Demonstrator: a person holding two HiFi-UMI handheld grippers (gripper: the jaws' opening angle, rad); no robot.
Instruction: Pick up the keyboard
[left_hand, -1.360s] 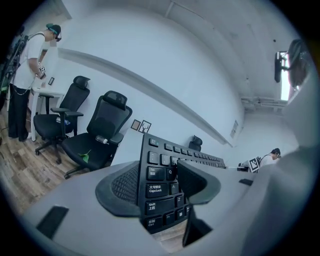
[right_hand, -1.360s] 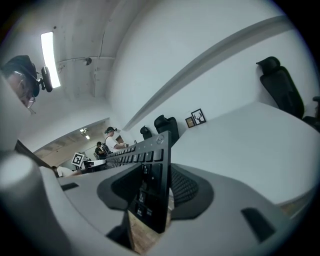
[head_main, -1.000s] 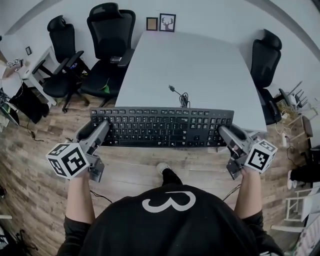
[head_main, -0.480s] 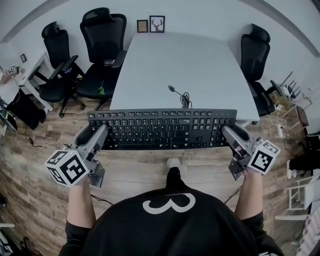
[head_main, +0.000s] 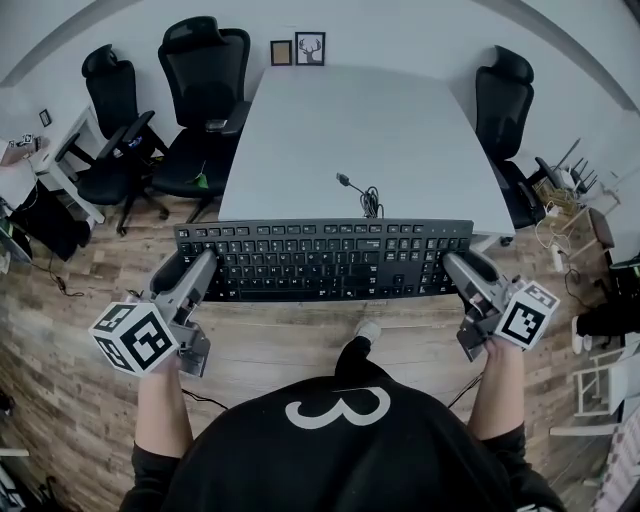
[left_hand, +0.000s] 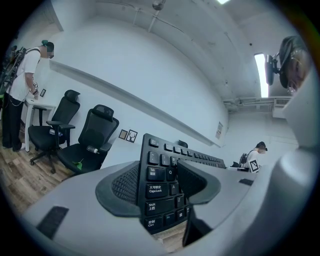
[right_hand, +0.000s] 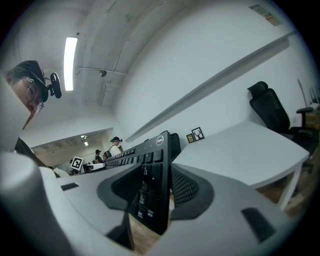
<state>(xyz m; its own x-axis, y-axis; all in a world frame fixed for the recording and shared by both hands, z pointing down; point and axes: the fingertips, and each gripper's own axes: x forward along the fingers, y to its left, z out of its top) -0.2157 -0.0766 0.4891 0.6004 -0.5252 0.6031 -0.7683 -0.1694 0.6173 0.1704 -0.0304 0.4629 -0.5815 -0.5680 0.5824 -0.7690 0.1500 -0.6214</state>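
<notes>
A black full-size keyboard (head_main: 325, 258) hangs level in the air just in front of the white table (head_main: 370, 120), over the wooden floor. My left gripper (head_main: 203, 262) is shut on its left end, with the pads over the Tab and Caps Lock keys (left_hand: 156, 182). My right gripper (head_main: 452, 262) is shut on its right end (right_hand: 150, 192), one jaw on the key side and one on the underside. The keyboard's cable (head_main: 365, 198) runs back onto the table and ends in a loose plug.
Black office chairs stand at the table's far left (head_main: 205, 90) and at its right side (head_main: 505, 95). Two small picture frames (head_main: 297, 49) lean on the wall behind. My shoe (head_main: 368, 329) shows on the floor below the keyboard. People stand far off in both gripper views.
Both grips on the keyboard hold the same. The head view has shifted a little, and my shoe below the keyboard has moved to the right.
</notes>
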